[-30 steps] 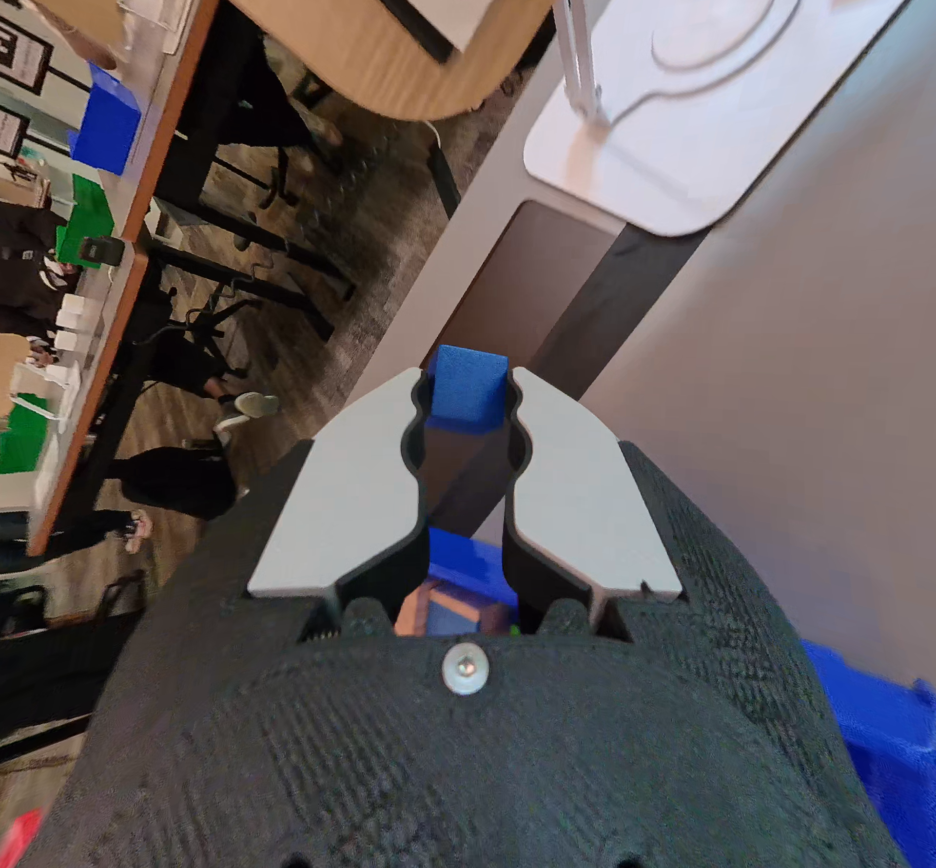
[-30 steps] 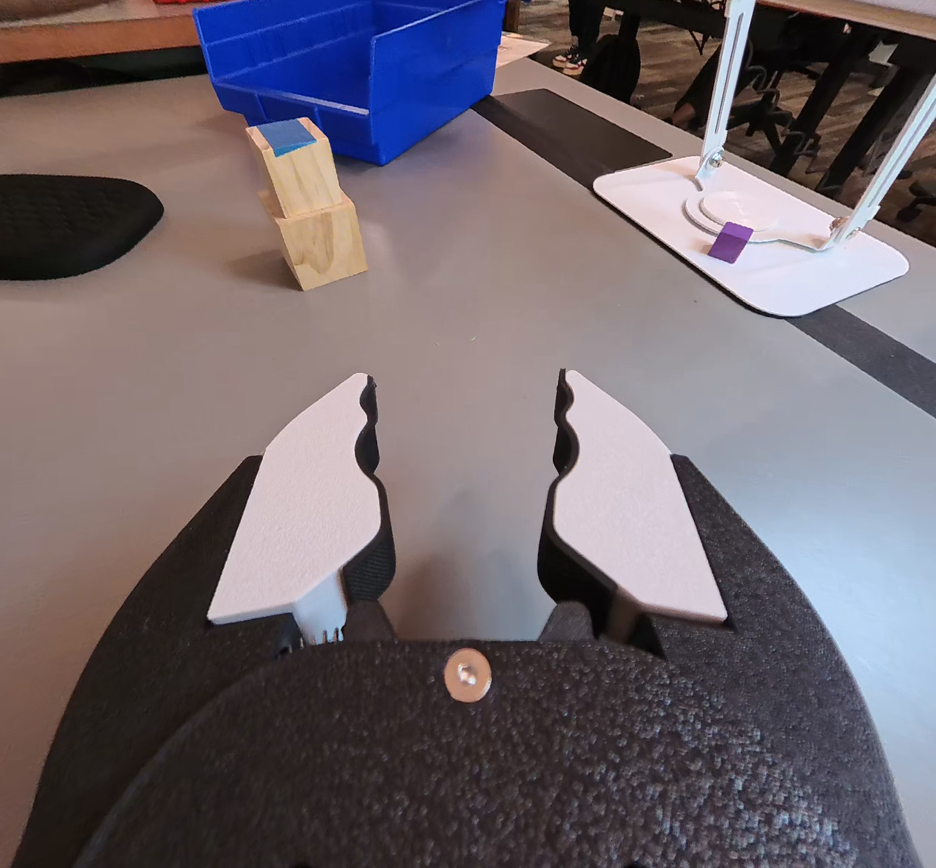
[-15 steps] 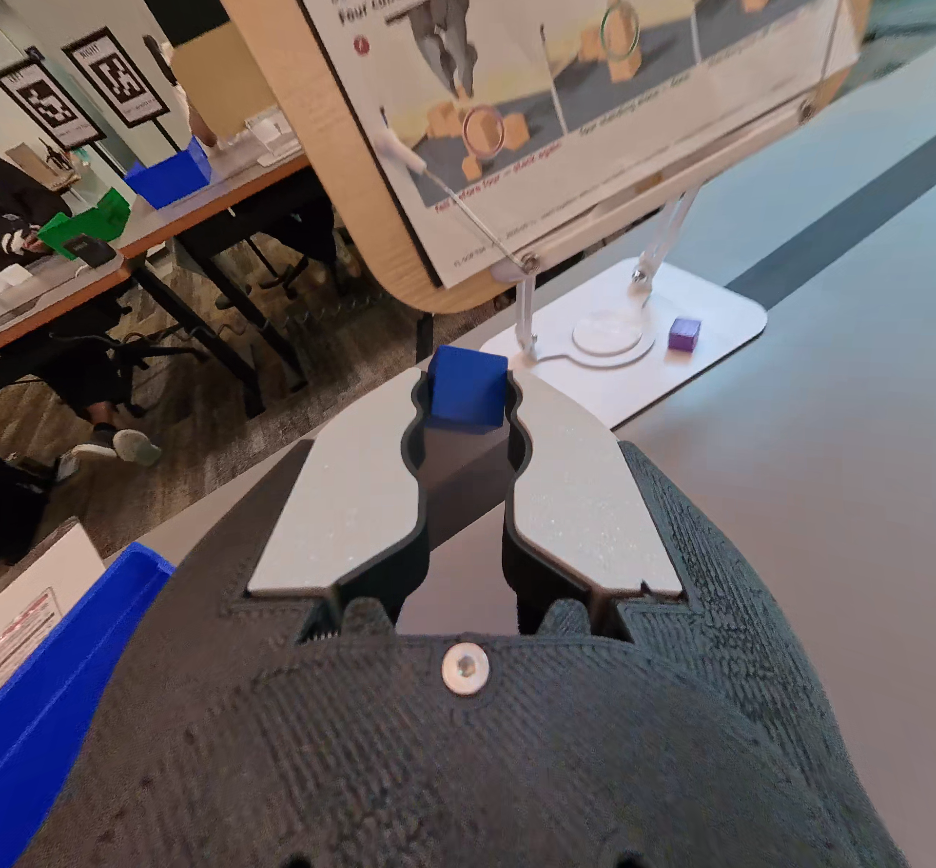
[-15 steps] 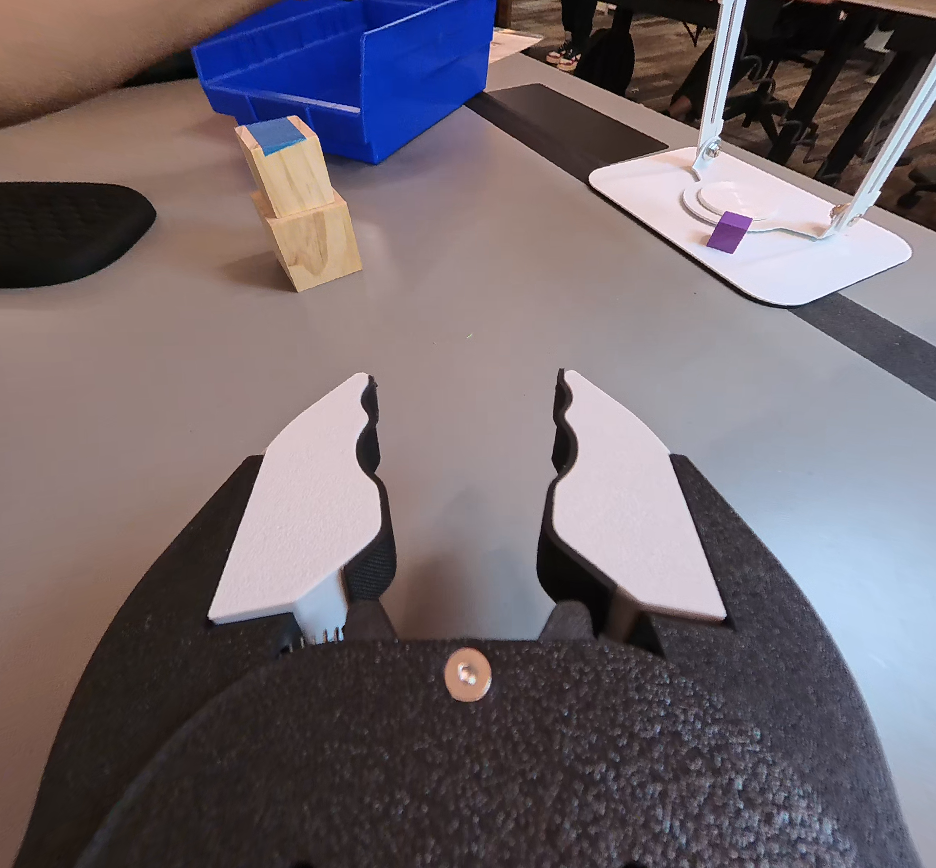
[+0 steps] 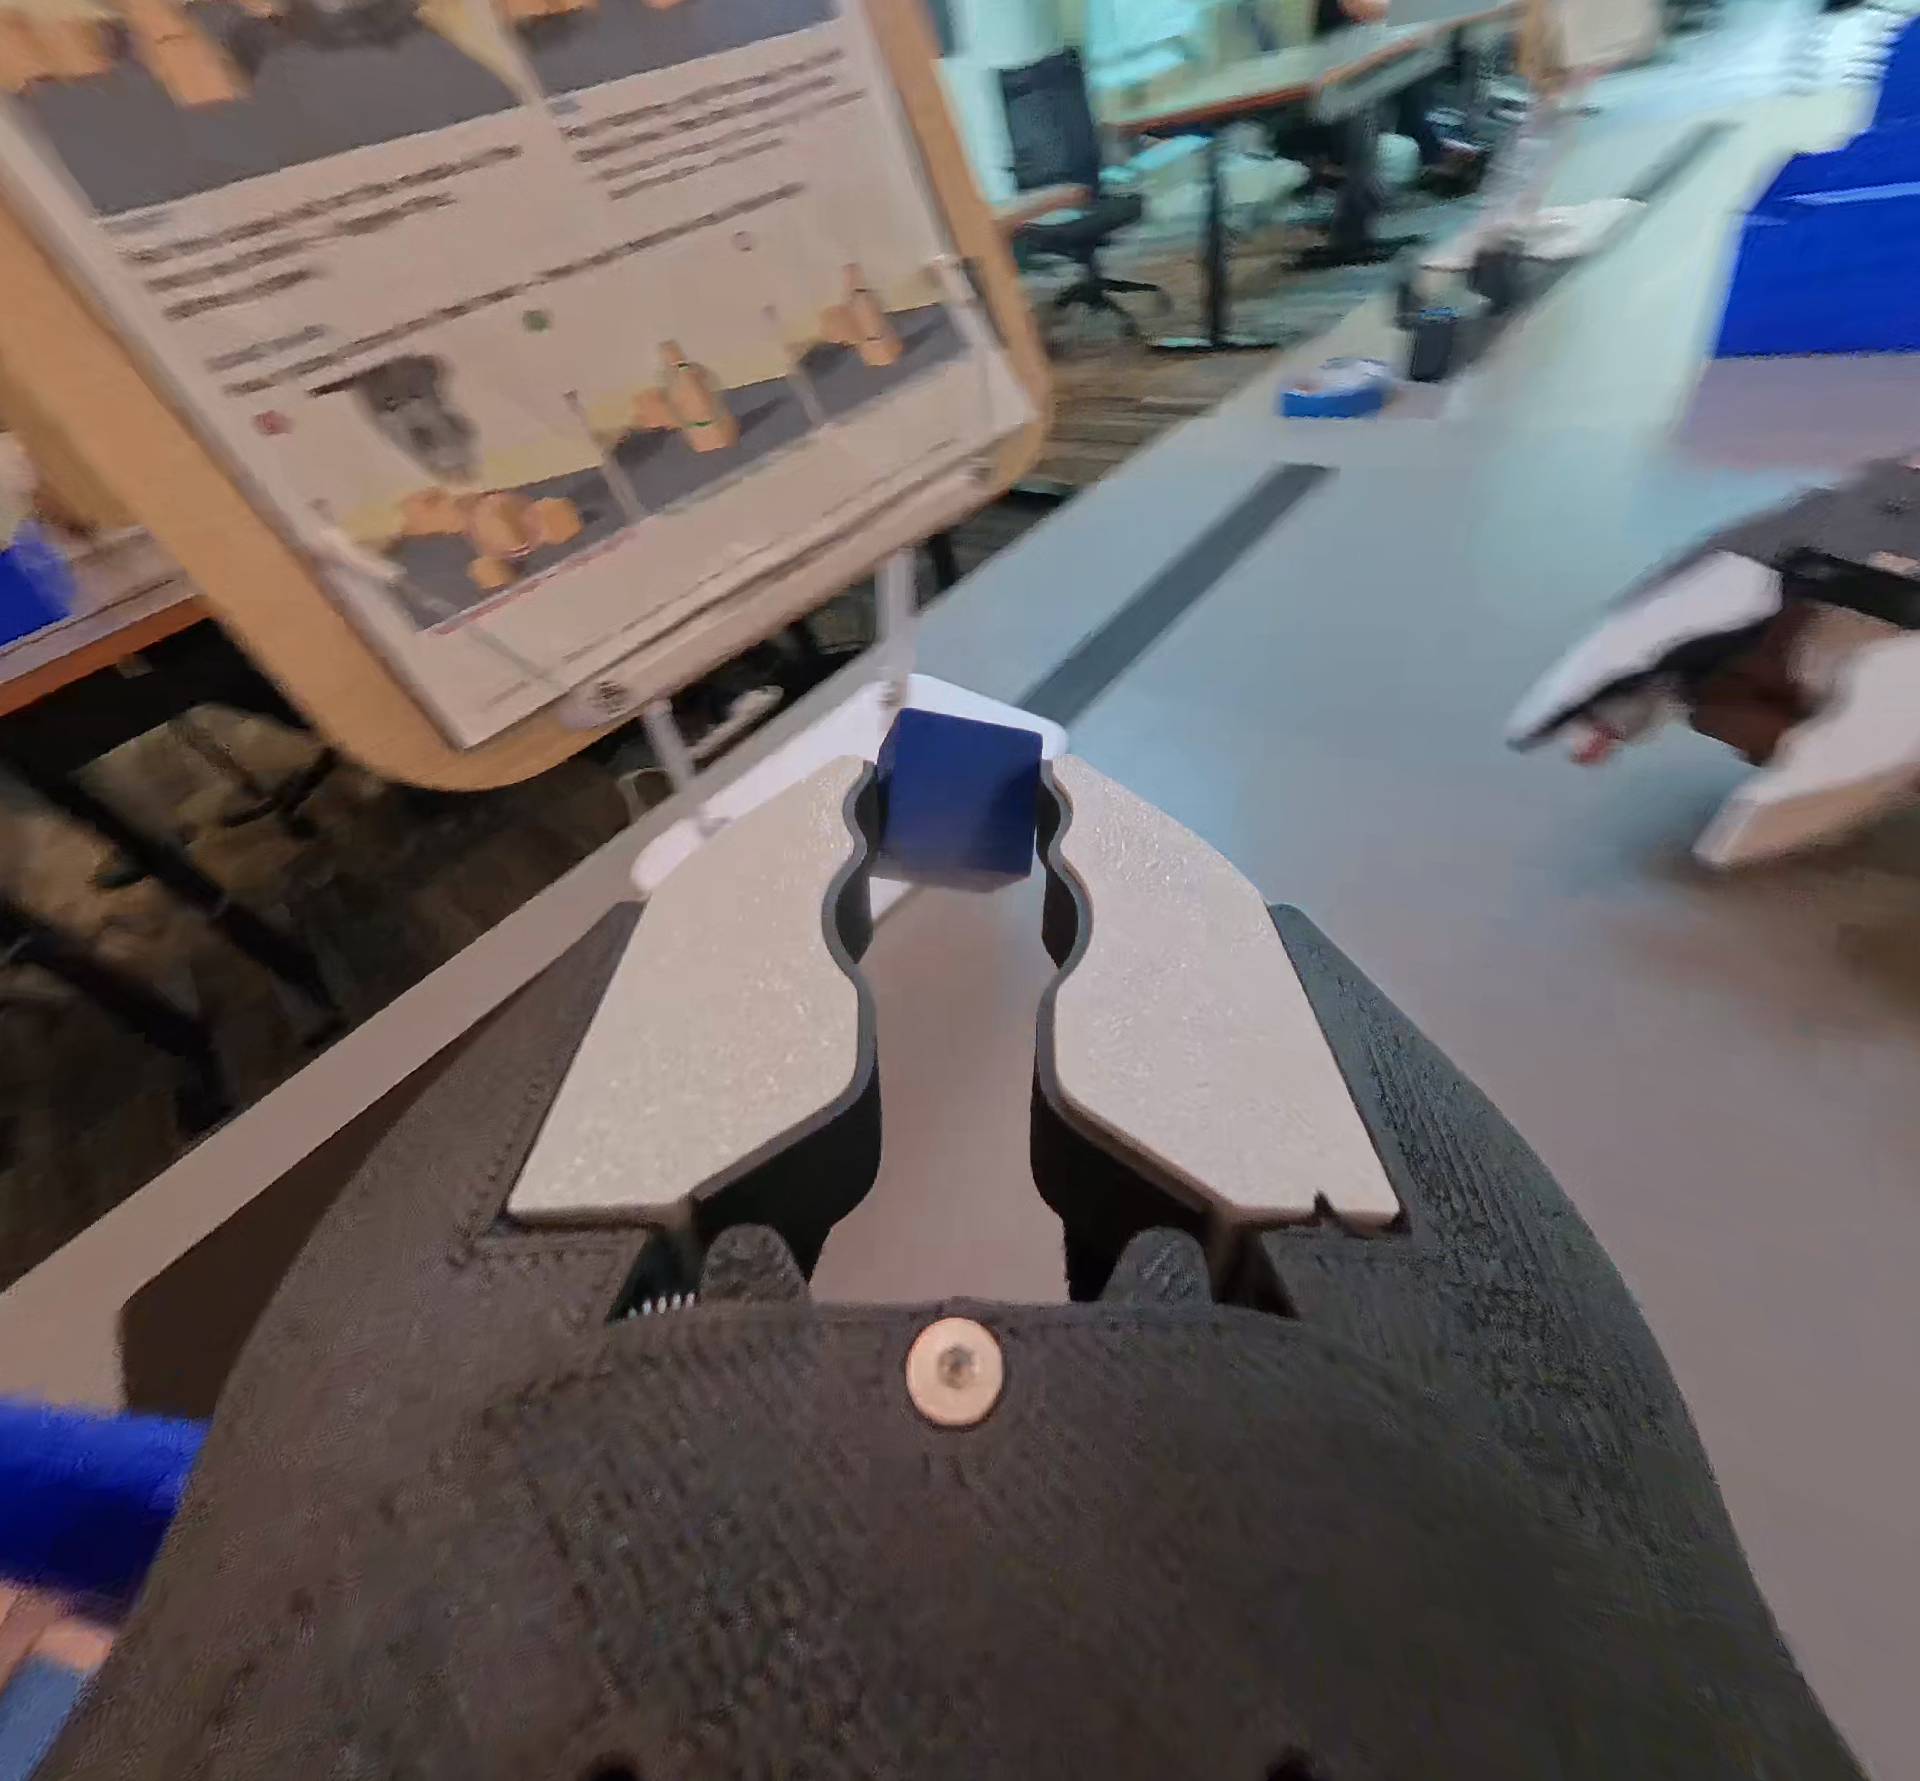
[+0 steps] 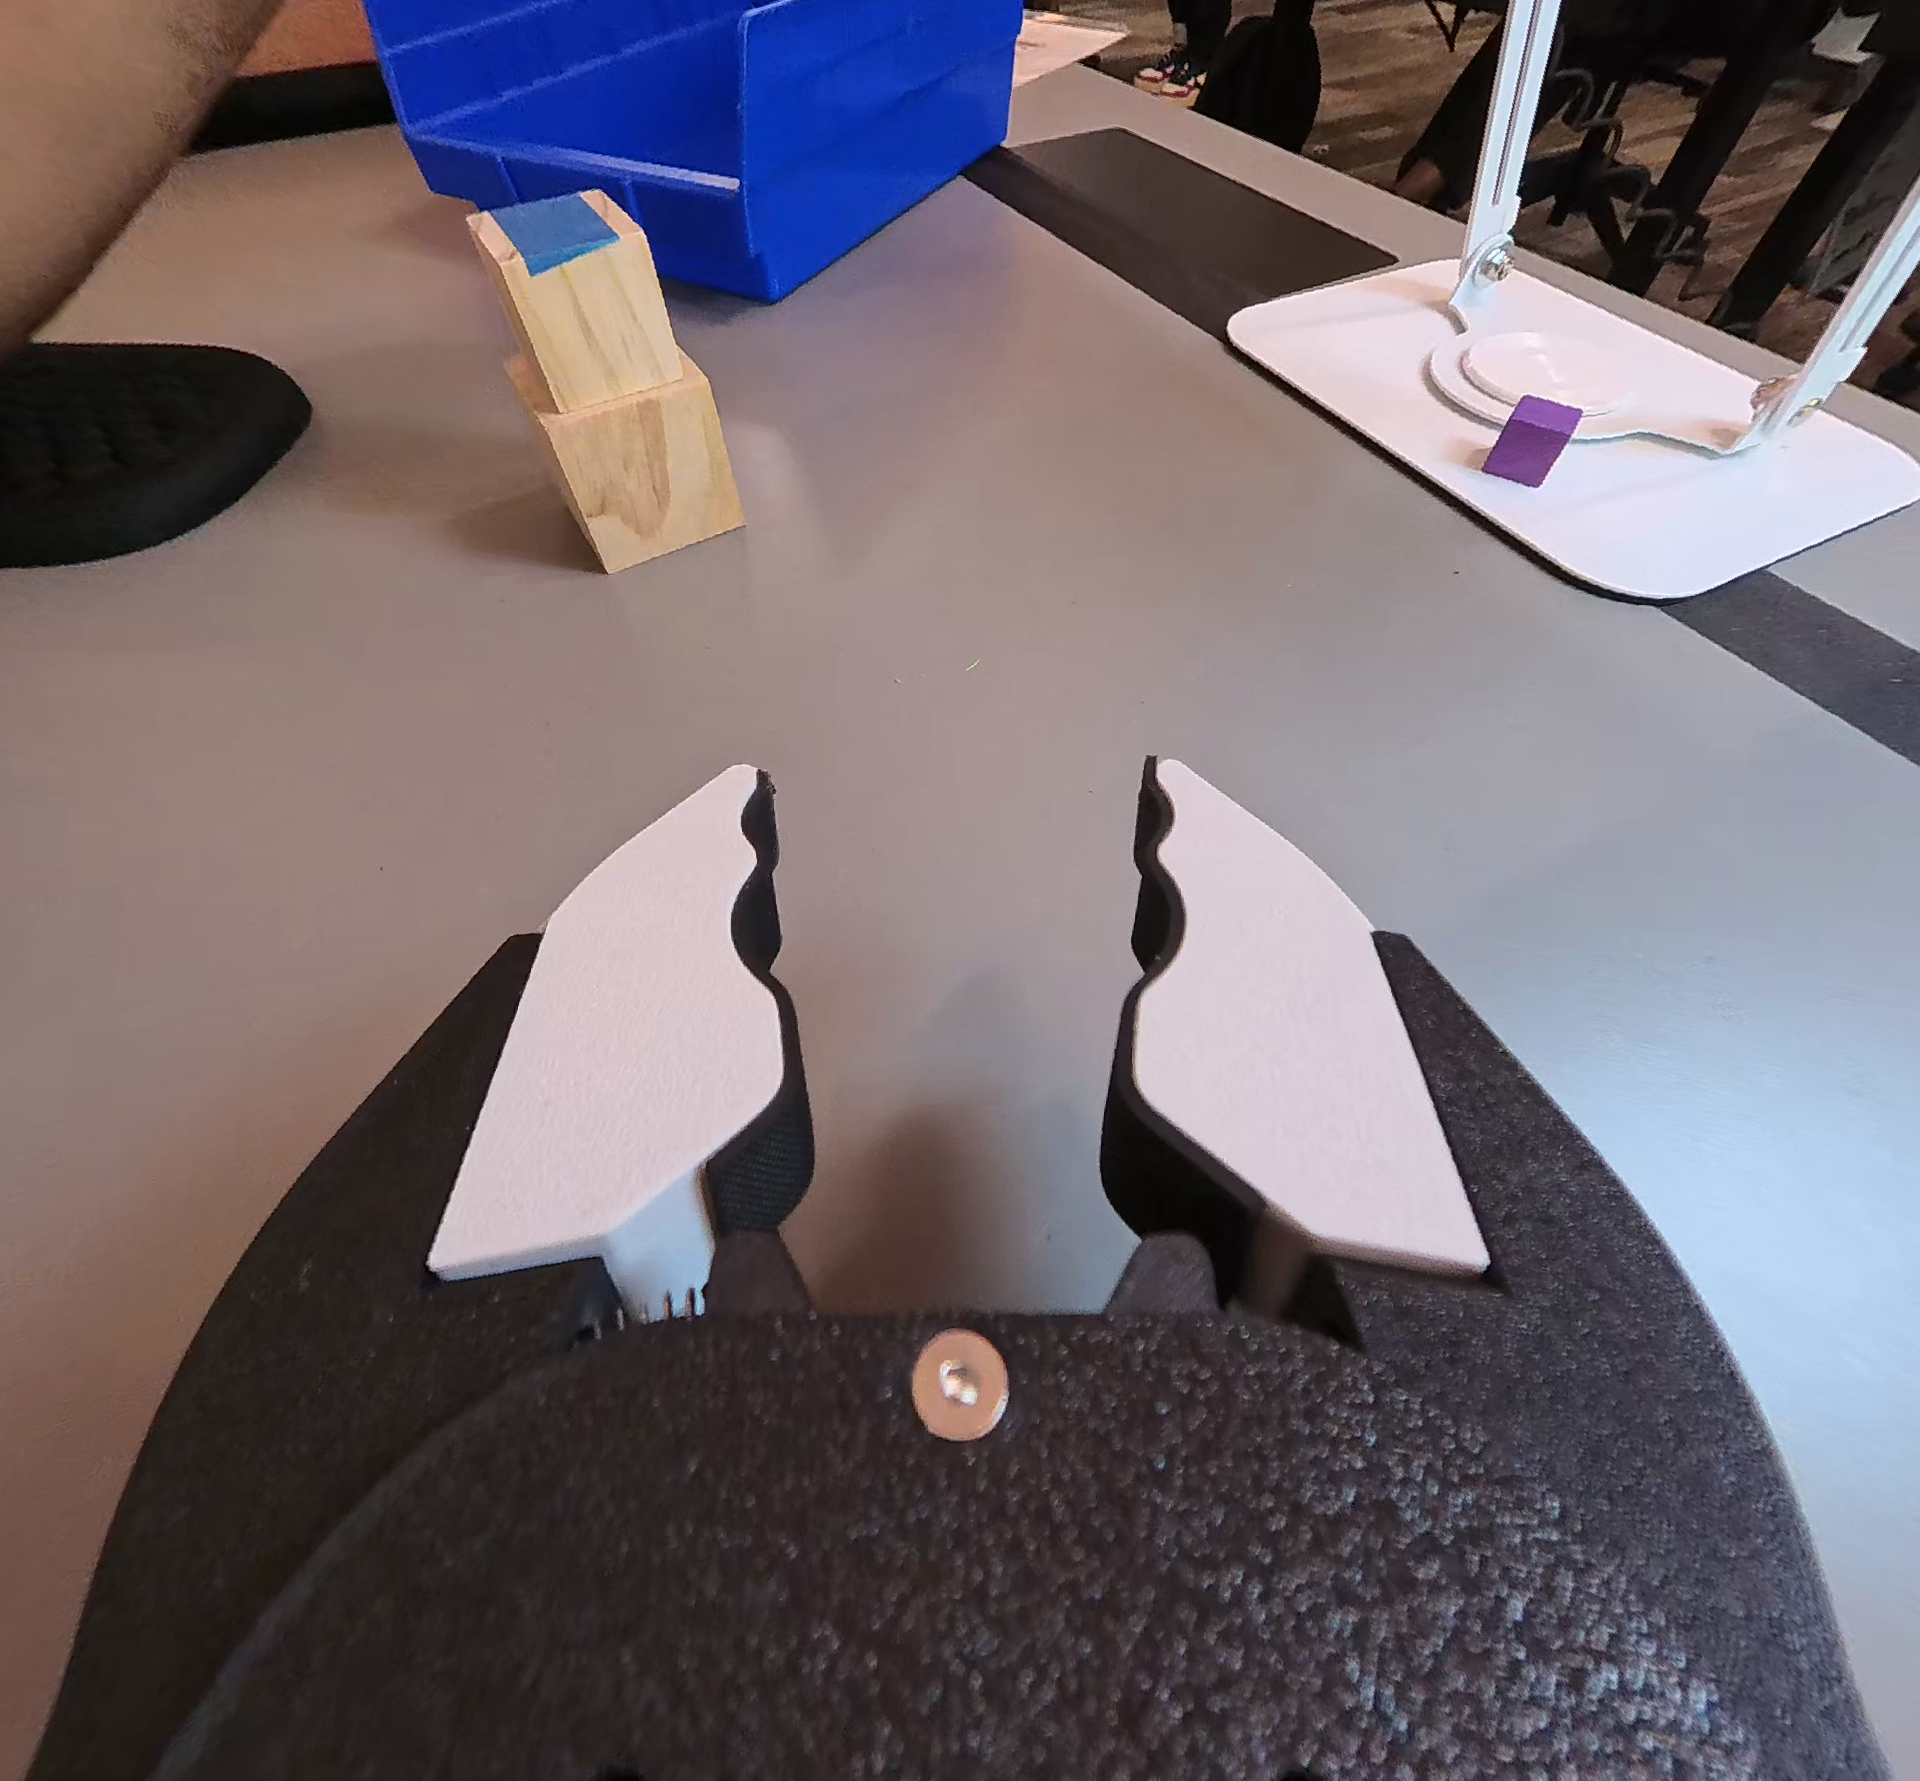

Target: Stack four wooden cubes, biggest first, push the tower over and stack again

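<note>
Cube (image 5: 958, 801) (blue) clamped: left view only

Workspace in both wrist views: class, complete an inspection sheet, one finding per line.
Surface: grey table, dark strip along its far side.
Job's things: two wooden cubes stacked, smaller on top with a blue patch; purple cube on the white stand base.
Clutter: blue bin; black pad.
Grippers: left tool clamps a blue cube; right tool open, nothing between its fingers.
Cables: nothing seen.
Surroundings: instruction board, desks, chairs.
</note>
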`<state>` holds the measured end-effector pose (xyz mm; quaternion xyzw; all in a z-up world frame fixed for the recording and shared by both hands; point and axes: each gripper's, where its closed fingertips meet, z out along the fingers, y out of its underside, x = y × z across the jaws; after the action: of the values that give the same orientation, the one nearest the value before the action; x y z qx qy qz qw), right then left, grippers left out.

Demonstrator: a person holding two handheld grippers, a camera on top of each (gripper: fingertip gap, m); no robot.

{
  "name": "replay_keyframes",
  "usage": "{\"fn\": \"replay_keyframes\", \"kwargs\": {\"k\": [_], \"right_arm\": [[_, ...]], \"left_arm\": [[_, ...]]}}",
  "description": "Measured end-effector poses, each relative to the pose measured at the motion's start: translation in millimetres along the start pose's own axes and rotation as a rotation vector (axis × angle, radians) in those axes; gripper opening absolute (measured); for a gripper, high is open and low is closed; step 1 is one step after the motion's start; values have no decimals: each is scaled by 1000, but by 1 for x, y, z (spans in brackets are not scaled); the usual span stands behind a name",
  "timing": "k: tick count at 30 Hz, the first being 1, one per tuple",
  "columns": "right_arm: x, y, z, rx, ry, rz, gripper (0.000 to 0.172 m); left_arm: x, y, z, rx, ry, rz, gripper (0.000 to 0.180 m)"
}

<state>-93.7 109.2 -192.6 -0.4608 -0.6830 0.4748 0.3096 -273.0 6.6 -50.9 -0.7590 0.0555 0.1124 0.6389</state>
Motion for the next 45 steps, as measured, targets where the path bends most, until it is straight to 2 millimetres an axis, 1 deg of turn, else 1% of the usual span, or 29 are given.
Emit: {"fn": "replay_keyframes", "kwargs": {"k": [2, 4, 6, 8, 13, 15, 17, 20, 23, 31, 36, 45], "right_arm": [[0, 0, 0, -1, 1, 1, 67], [1, 0, 0, -3, 4, -3, 67], [1, -1, -1, -1, 6, -8, 67], [0, -1, -1, 0, 5, -13, 67], [-3, -3, -1, -1, -6, -26, 67], [-6, -2, 0, -7, -14, -34, 67], [-8, -1, 2, -12, -24, -37, 67], [-11, 0, 3, -18, -32, -44, 67], [-12, 0, 3, -17, -34, -48, 67], [-12, -7, -1, 14, -29, -70, 68], [-11, -9, -2, 21, -27, -76, 68], [-13, -8, -2, 20, -36, -82, 68]], "left_arm": [[19, -8, -8, 11, 131, 59, 29], [39, -13, -20, 21, 291, 60, 29], [49, -16, -30, 58, 392, 29, 29], [57, -7, -39, 31, 494, -1, 29], [69, 36, -52, -212, 630, -30, 29], [70, 50, -53, -302, 645, -32, 29], [73, 61, -52, -371, 661, -38, 29], [77, 73, -47, -453, 666, -24, 29], [83, 80, -46, -499, 687, -13, 29], [89, 84, -44, -536, 701, -1, 29], [94, 86, -42, -558, 705, -4, 29], [95, 86, -43, -571, 712, -40, 29]]}}
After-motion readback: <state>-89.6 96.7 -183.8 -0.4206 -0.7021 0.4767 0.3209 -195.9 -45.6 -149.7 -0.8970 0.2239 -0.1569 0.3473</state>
